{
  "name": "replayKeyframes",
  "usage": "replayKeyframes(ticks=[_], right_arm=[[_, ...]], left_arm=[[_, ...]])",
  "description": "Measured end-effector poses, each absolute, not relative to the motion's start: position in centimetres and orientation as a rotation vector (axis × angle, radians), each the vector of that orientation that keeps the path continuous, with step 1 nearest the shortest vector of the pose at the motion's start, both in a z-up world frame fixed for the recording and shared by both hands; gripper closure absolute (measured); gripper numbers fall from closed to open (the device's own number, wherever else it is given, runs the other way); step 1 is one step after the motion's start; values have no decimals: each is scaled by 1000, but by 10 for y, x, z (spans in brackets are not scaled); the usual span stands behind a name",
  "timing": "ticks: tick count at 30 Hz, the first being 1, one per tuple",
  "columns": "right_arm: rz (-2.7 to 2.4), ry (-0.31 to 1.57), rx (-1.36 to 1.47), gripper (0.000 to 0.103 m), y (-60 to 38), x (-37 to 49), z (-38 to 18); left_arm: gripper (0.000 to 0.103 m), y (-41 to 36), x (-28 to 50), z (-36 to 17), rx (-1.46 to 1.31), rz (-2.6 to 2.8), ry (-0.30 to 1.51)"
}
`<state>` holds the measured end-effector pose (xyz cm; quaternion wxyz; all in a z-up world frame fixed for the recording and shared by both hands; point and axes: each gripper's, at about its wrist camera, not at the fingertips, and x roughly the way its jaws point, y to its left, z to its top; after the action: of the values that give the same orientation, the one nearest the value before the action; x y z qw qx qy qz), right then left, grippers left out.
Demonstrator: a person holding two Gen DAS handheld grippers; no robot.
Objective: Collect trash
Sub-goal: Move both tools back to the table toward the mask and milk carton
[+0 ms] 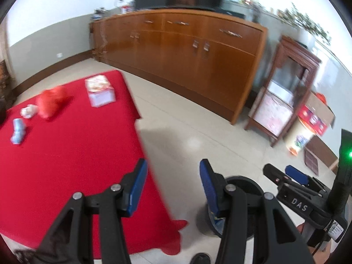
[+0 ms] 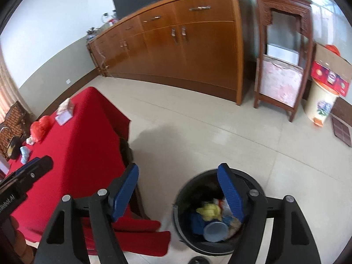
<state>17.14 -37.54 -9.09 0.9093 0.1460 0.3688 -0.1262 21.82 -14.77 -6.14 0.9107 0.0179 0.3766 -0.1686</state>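
Note:
My left gripper (image 1: 173,167) hangs open and empty over the edge of the red-clothed table (image 1: 72,165). Far across the cloth lie a crumpled red bag (image 1: 51,103), a white paper wad (image 1: 28,111) and a crumpled pale-blue piece (image 1: 18,131). My right gripper (image 2: 178,171) is open too, with nothing between its blue pads. It hovers above a black bin (image 2: 179,222) on the floor beside the table. In the bin are a yellow wad (image 2: 209,211), a grey-blue cup (image 2: 215,231) and other scraps. The bin (image 1: 203,224) shows partly behind my left gripper's right finger.
A tissue box (image 1: 100,92) sits at the table's far corner. A long wooden sideboard (image 2: 176,50) lines the back wall, with a dark wooden stand (image 2: 283,66) and a cream bin topped by a cardboard box (image 2: 321,103) to its right. Pale tiled floor (image 2: 209,127) lies between.

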Motion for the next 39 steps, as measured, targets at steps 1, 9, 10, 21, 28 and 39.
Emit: replayKeyframes(ticks=[1, 9, 10, 21, 28, 39], right_arm=[[-245, 757, 297, 27, -367, 177, -88], [-100, 763, 241, 27, -287, 230, -79], [-87, 765, 237, 27, -281, 234, -80], [67, 777, 140, 27, -189, 308, -77], [113, 779, 104, 22, -162, 359, -73], [135, 795, 97, 22, -137, 416, -80]], left_arm=[[48, -138, 221, -60, 36, -321, 775], [46, -64, 238, -57, -33, -167, 758], [46, -54, 241, -57, -44, -153, 758], [46, 23, 283, -62, -105, -24, 766], [46, 42, 323, -68, -97, 3, 779], [46, 54, 358, -69, -91, 11, 782]])
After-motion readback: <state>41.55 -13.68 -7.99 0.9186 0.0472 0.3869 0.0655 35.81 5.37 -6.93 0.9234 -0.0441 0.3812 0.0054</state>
